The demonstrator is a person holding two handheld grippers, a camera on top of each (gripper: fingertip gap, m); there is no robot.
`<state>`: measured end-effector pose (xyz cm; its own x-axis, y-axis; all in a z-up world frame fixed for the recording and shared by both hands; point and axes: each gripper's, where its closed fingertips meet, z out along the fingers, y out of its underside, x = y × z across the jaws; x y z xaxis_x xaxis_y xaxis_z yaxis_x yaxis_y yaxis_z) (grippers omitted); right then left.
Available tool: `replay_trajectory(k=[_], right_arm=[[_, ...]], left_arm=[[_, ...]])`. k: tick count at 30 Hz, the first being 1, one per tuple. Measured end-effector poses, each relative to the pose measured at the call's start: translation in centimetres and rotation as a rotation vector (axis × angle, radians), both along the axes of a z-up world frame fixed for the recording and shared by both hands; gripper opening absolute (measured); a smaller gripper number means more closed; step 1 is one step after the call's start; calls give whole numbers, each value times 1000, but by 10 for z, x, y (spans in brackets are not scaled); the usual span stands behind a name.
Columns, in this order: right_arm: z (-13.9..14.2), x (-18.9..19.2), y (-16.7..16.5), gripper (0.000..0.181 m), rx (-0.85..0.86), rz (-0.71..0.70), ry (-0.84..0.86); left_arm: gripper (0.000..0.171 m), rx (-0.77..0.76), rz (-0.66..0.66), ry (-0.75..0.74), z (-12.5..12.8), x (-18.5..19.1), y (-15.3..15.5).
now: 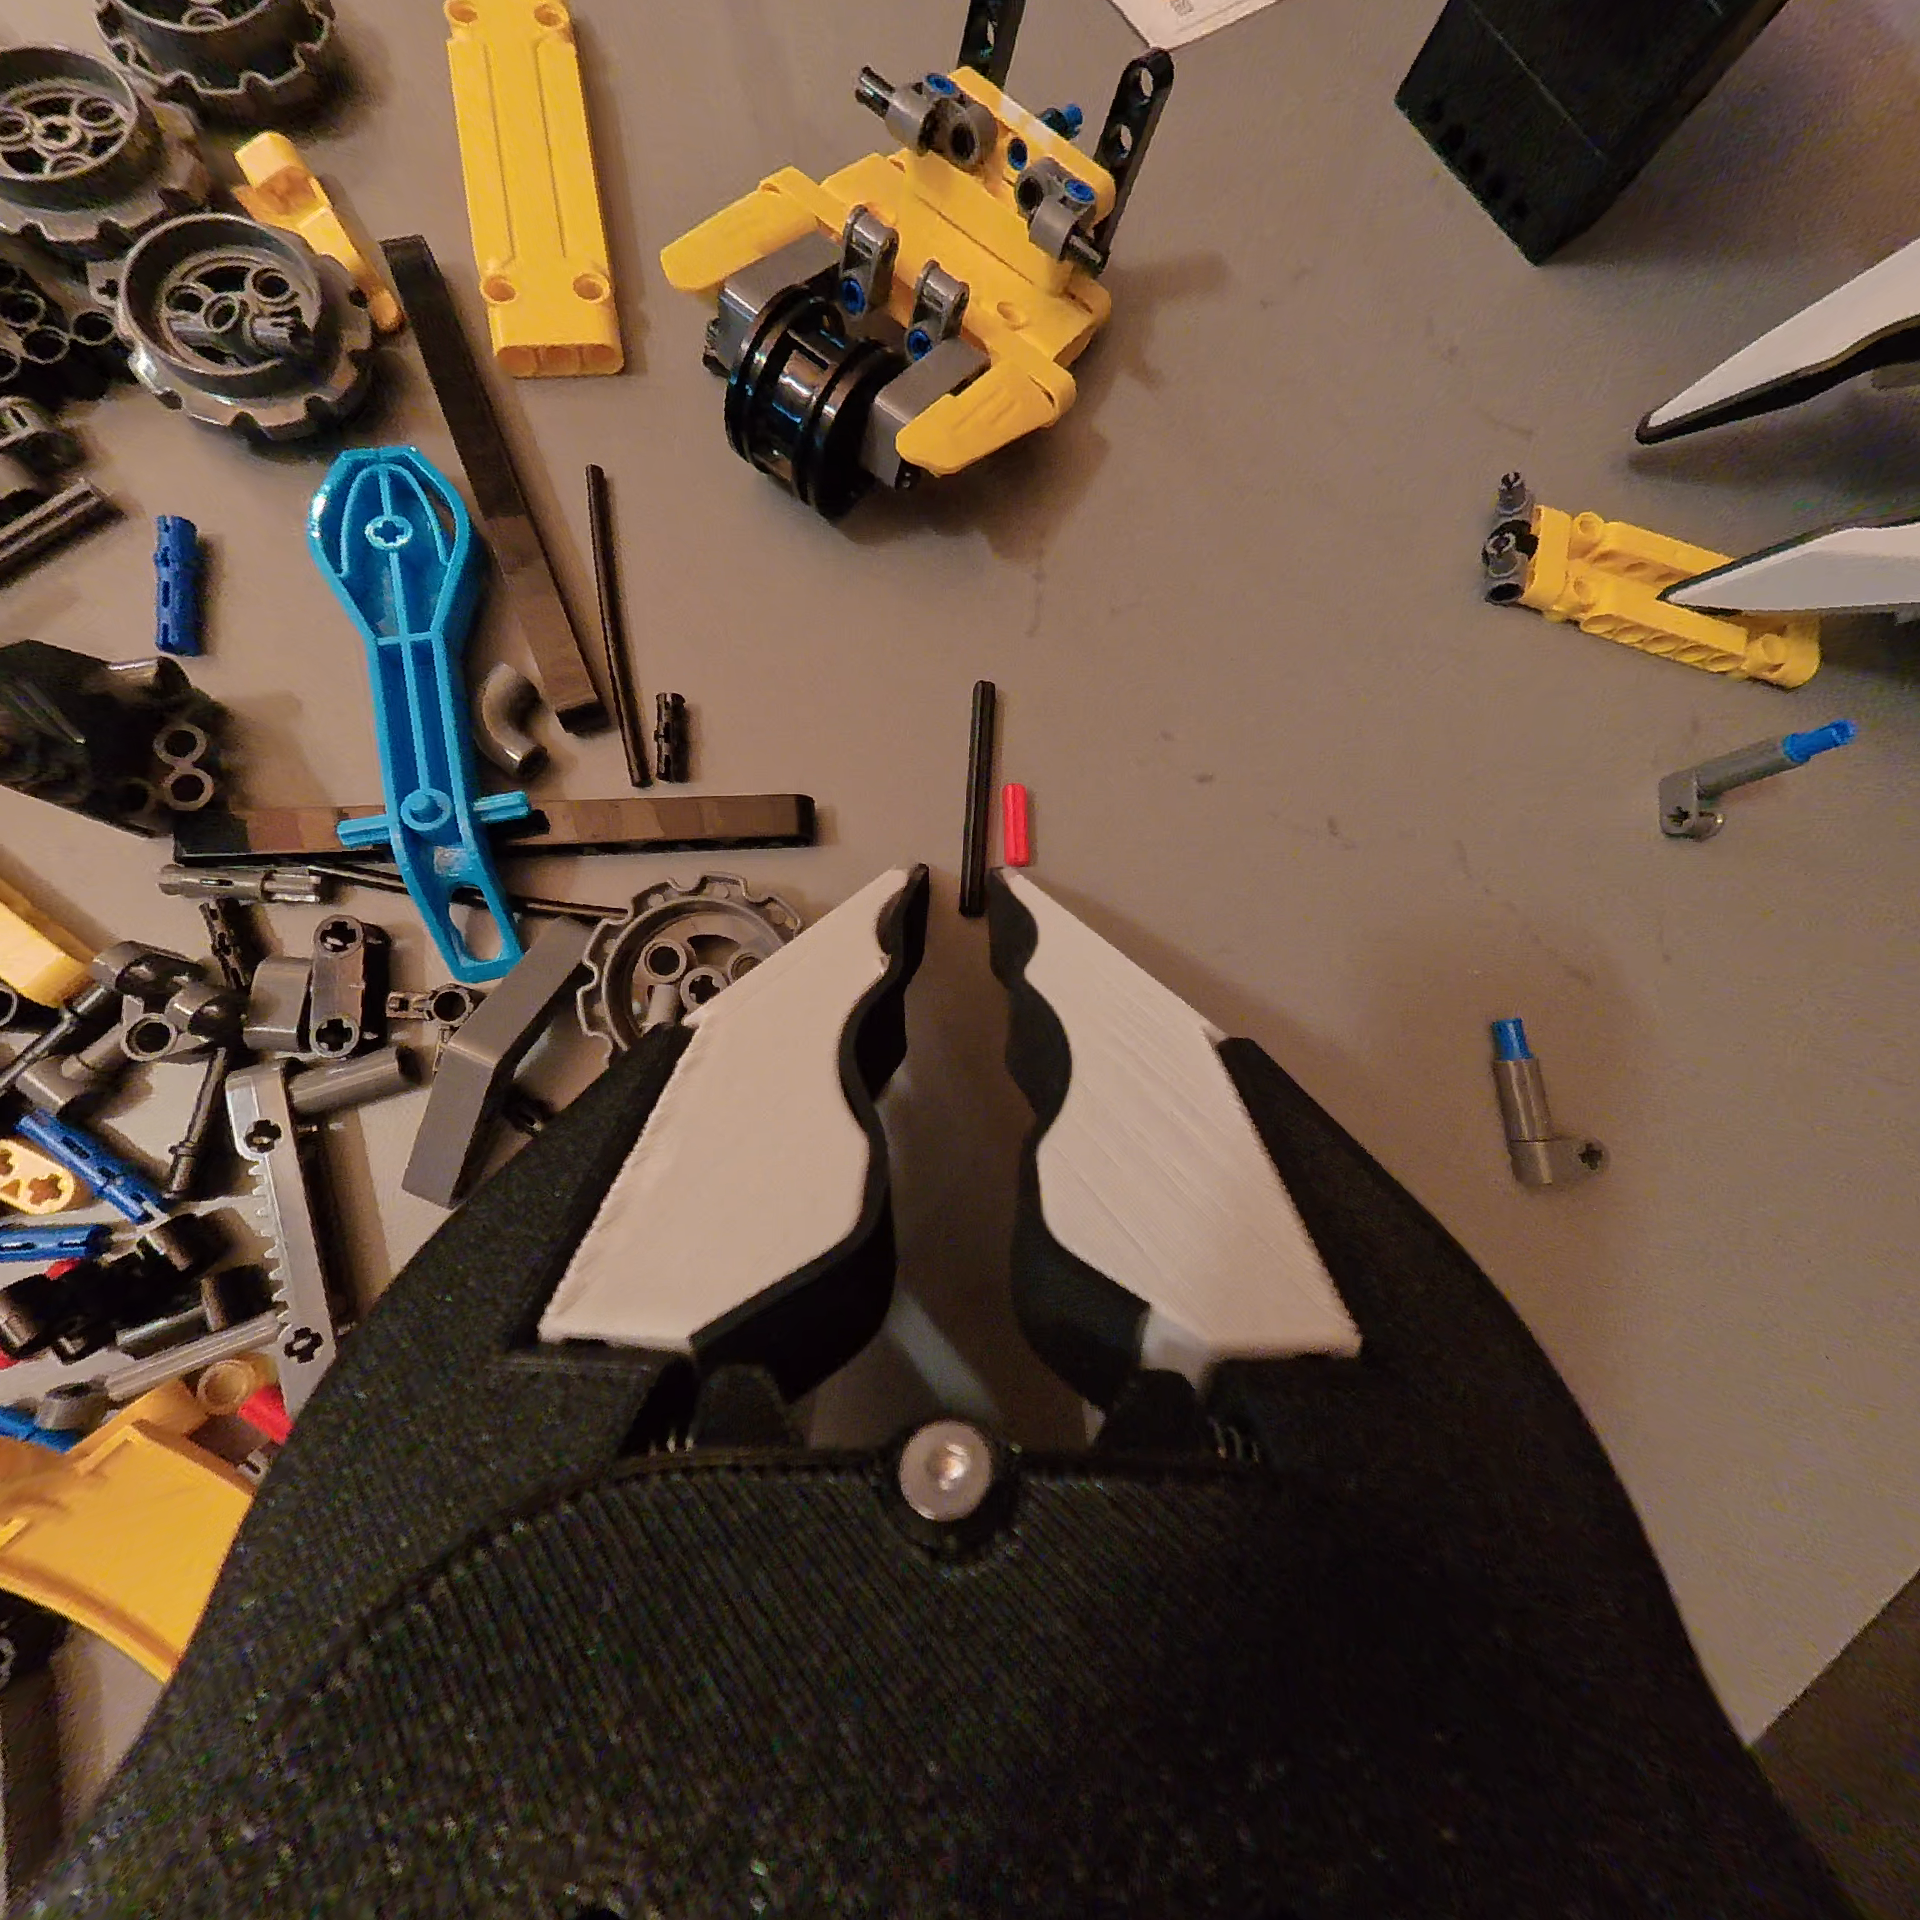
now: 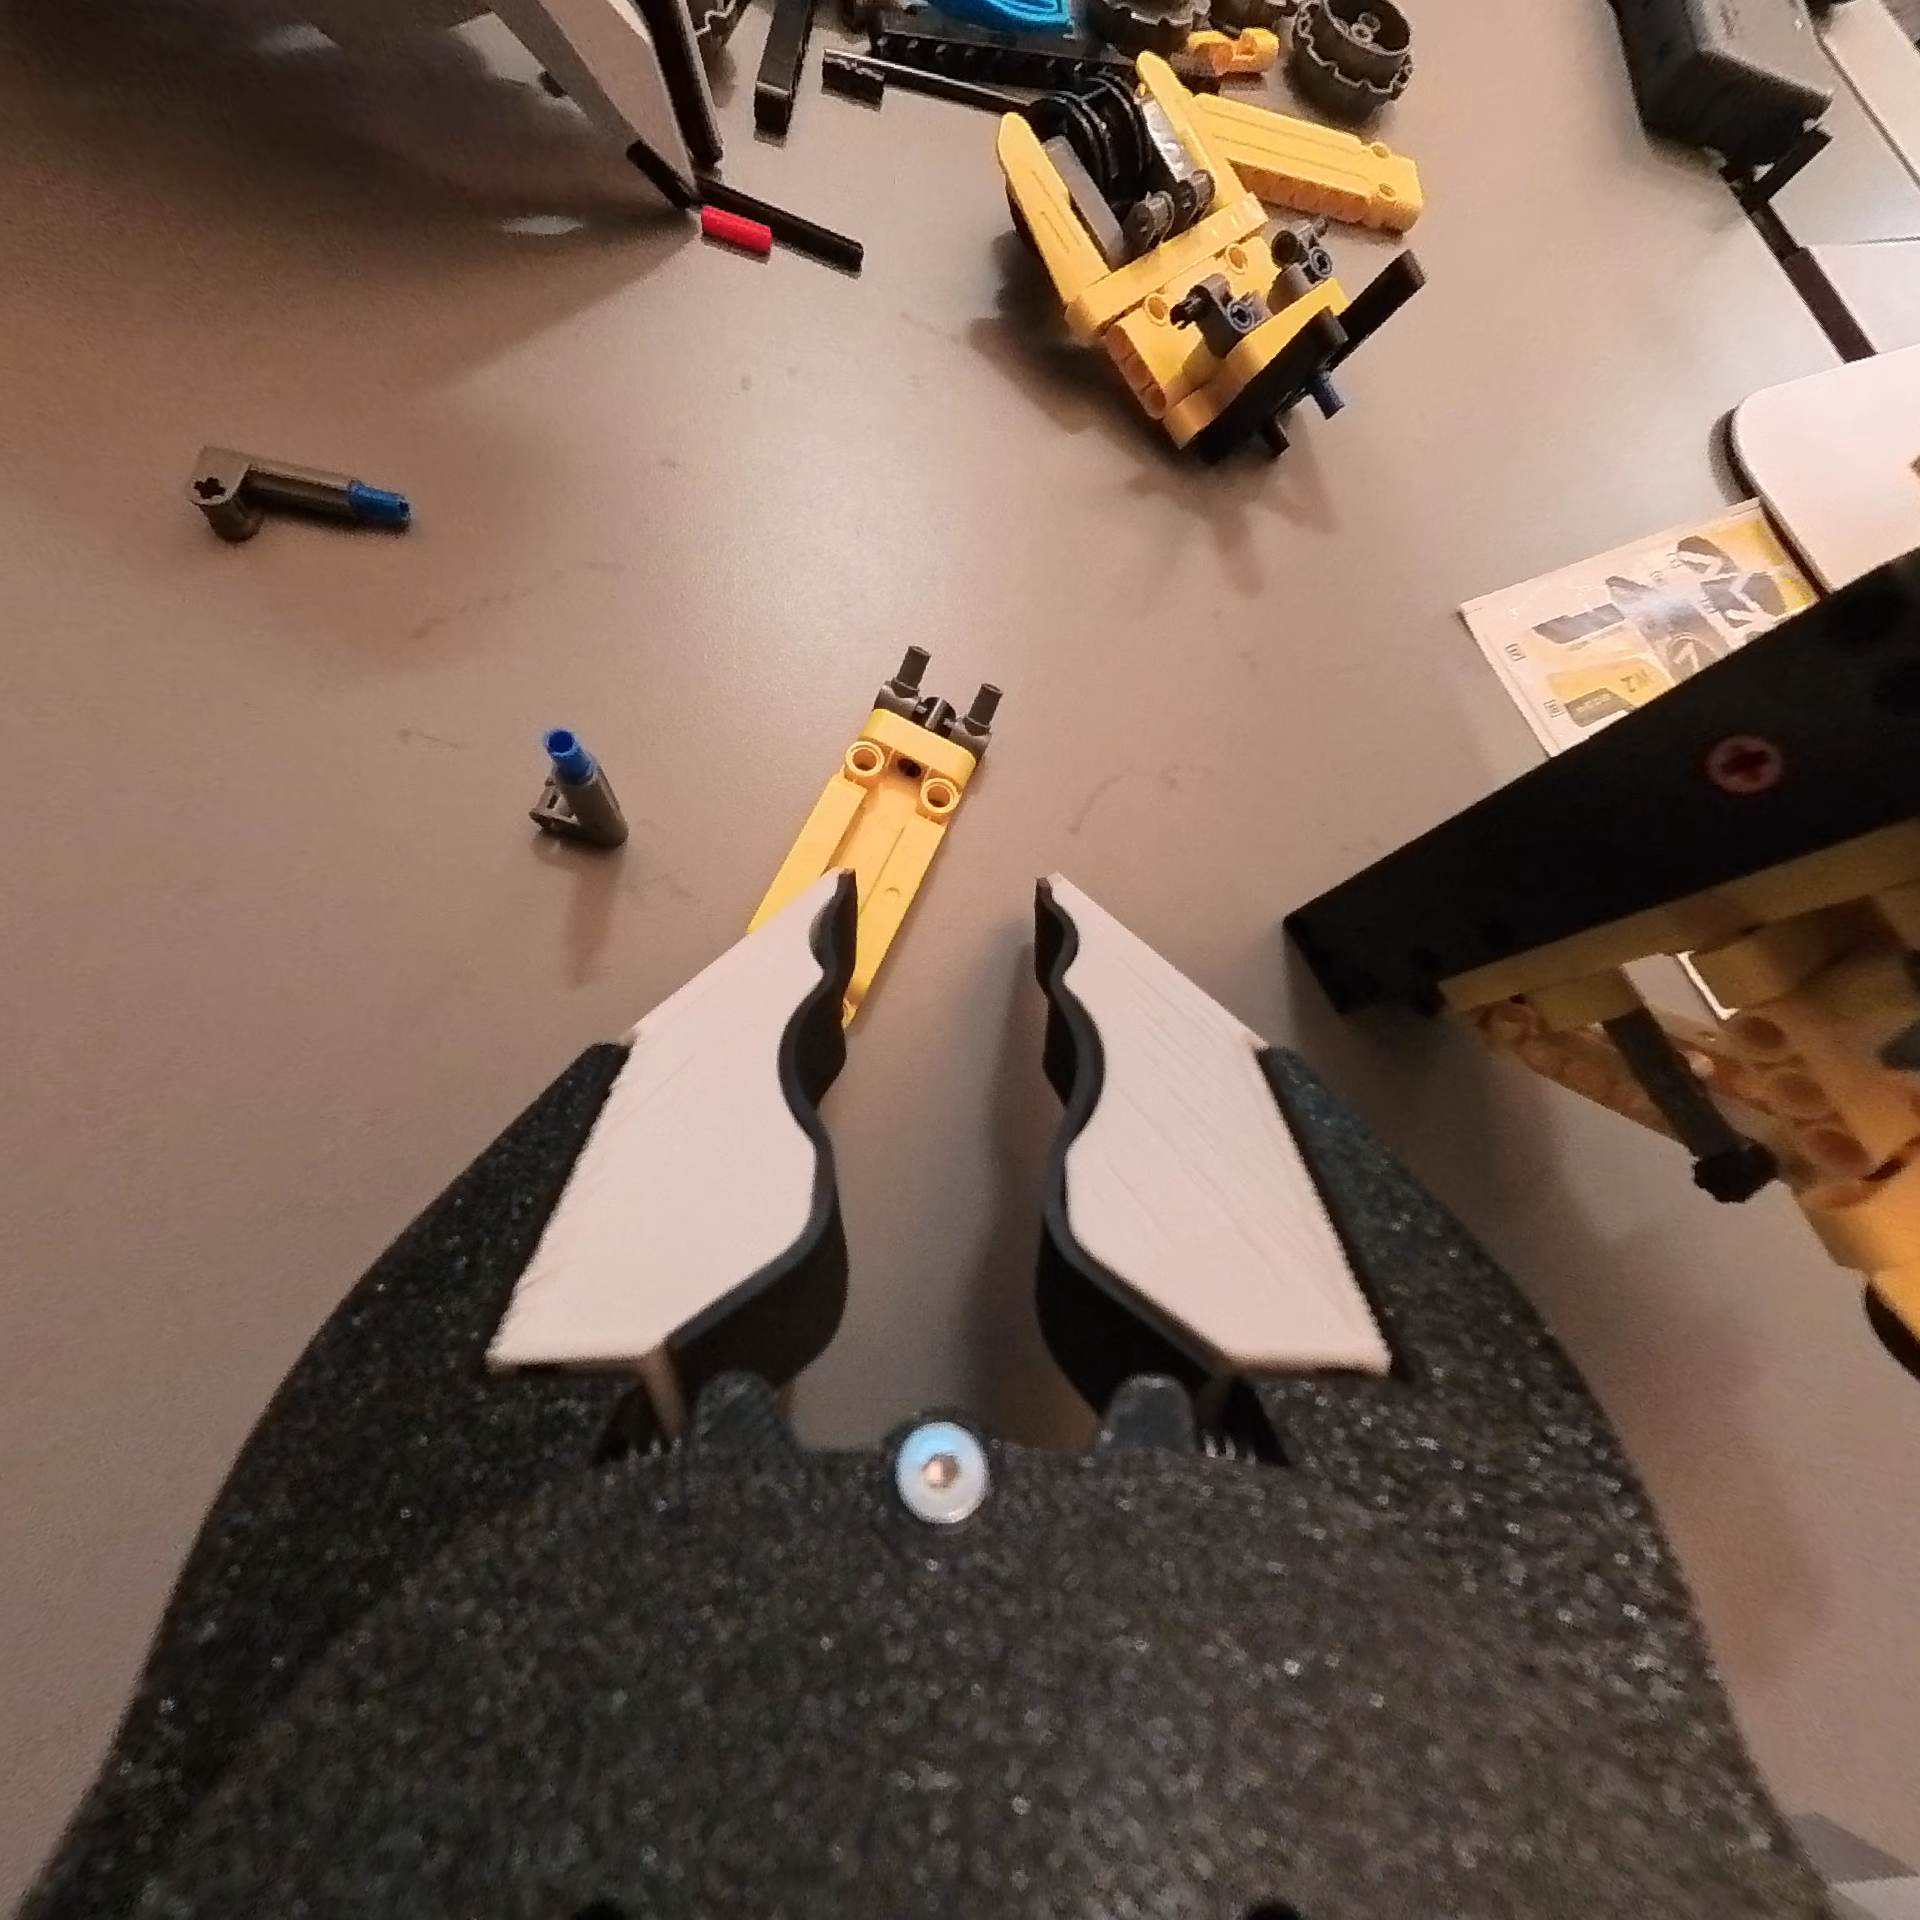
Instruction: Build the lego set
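Left gripper [image 1: 961,876]: its white fingers are sitting a tiny bit apart and gripping nothing. The near end of a thin black plastic rod [image 1: 977,790] is lying between the tips.
Red piece: a short red plastic pin [image 1: 1014,824] is lying just beside the rod.
Right gripper [image 2: 945,883]: it is hanging wide open and empty. One finger is hovering over a long flat yellow plastic panel with grey joints at its far end [image 2: 894,821].
Built so far: a chunky yellow toy part with a black round drum [image 1: 904,301] is sitting together, well apart from both grippers.
Loose bits: grey toothed wheels, beams and pins in a heap [image 1: 156,1039] are lying at the left. Two small grey-and-blue pegs [image 1: 1527,1101] are lying alone.
Surface: a flat grey table [image 1: 1247,623] is holding everything, and a printed paper booklet [image 2: 1621,634] is lying at one edge.
Room: warm, dim light is falling; little else is showing.
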<state>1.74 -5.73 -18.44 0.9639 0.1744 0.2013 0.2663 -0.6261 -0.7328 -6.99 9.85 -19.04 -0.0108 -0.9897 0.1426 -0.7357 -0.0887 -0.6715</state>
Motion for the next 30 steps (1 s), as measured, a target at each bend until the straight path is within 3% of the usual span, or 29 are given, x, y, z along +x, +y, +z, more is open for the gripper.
replay_trajectory(k=[7,11,15,19,24,30], right_arm=[[0,0,0,34,1,1,-3],[0,0,0,34,1,2,-5],[0,0,0,34,-4,-2,13],[0,0,0,35,-1,-2,8],[1,0,-1,36,5,0,-1],[9,3,-1,36,44,-11,58]], left_arm=[[0,59,34,-29,3,5,9],[0,55,52,-131,27,13,7],[0,-41,-74,-225,49,30,-50],[0,24,-238,-158,30,43,-104],[0,-41,-288,-122,28,47,-121],[0,-11,-359,-56,13,49,-143]])
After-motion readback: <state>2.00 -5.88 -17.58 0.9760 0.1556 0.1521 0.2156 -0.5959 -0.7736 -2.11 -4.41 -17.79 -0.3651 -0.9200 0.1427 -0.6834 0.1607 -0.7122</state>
